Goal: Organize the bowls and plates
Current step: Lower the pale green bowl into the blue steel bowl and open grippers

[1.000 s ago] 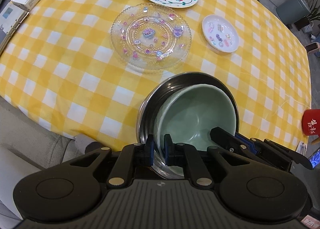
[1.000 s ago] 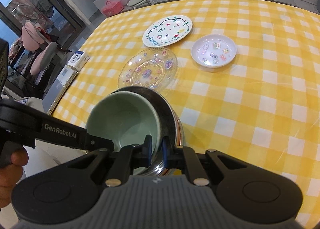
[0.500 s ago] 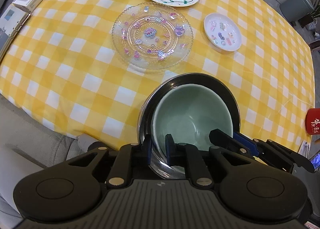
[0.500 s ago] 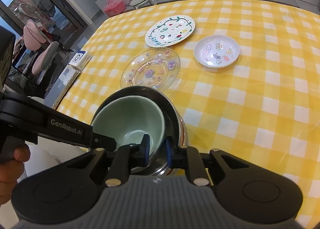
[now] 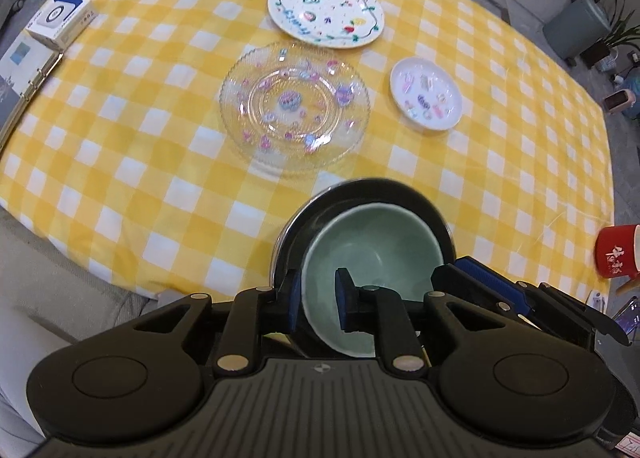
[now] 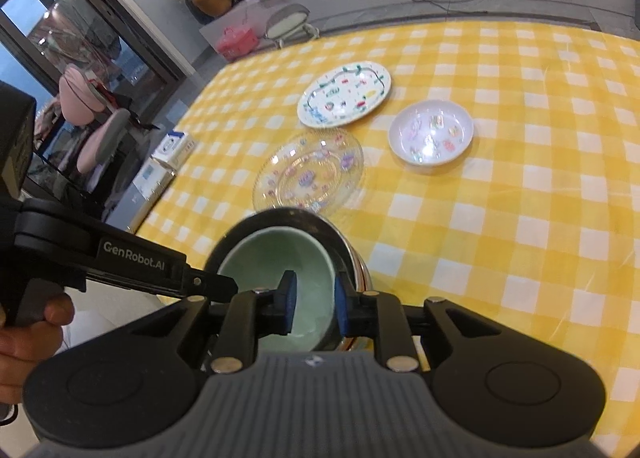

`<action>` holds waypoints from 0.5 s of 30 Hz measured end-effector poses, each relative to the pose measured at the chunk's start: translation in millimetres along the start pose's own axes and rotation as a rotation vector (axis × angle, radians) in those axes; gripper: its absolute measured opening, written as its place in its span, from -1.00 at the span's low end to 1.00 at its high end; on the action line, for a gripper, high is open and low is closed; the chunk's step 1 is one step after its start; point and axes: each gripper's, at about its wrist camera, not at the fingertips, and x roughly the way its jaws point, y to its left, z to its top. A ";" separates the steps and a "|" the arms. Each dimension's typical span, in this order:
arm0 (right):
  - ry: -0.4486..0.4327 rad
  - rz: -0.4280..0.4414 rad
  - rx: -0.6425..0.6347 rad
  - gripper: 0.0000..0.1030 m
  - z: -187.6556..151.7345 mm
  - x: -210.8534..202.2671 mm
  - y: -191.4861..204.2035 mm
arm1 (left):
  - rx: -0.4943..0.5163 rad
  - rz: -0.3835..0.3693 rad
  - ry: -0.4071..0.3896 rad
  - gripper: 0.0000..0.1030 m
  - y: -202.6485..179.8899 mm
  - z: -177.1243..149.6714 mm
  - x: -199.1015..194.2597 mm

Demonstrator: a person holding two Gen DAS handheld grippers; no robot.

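A pale green bowl [image 5: 372,242] [image 6: 272,262] sits inside a steel bowl [image 5: 360,189] [image 6: 288,215] near the table's front edge. My left gripper [image 5: 318,298] straddles the green bowl's near rim. Its jaws are opening and the pads stand off the rim. My right gripper [image 6: 314,300] straddles the opposite rim. Its jaws are opening too, with a gap at the inner pad. Beyond the bowls lie a clear glass plate [image 5: 294,105] [image 6: 308,173], a painted white plate [image 5: 326,9] [image 6: 344,93] and a small white dish [image 5: 426,93] [image 6: 430,131].
A yellow checked cloth [image 5: 132,137] covers the table. A white box [image 5: 60,19] and a binder [image 5: 20,69] lie at the left edge. At the right edge stands a red mug [image 5: 618,250]. A person's hand [image 6: 28,330] holds the left gripper.
Both grippers' jaws have widened off the green bowl's rim. The green bowl has settled lower inside the steel bowl. Neither hand has shifted much.
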 end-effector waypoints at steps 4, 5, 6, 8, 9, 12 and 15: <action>-0.069 -0.005 -0.034 -0.31 1.5 -6.7 2.8 | 0.066 -0.051 -0.051 -0.61 -5.3 0.3 -8.9; -0.085 -0.006 -0.041 -0.28 1.7 -8.2 3.5 | 0.071 -0.077 -0.062 -0.58 -5.4 0.5 -11.0; -0.102 -0.006 -0.045 -0.26 2.0 -9.4 4.0 | 0.081 -0.103 -0.076 -0.56 -5.7 0.8 -13.2; -0.141 -0.010 -0.047 -0.15 2.3 -11.5 3.7 | 0.114 -0.124 -0.125 -0.48 -7.6 0.3 -17.9; -0.164 -0.014 -0.043 -0.14 2.4 -12.2 2.7 | 0.134 -0.127 -0.157 -0.45 -8.8 -0.2 -20.4; -0.226 -0.027 -0.022 -0.09 3.4 -12.1 -2.9 | 0.199 -0.135 -0.254 -0.26 -11.0 -2.1 -27.1; -0.269 -0.036 0.027 0.05 5.4 -8.8 -12.3 | 0.250 -0.131 -0.335 0.20 -9.4 -0.8 -29.1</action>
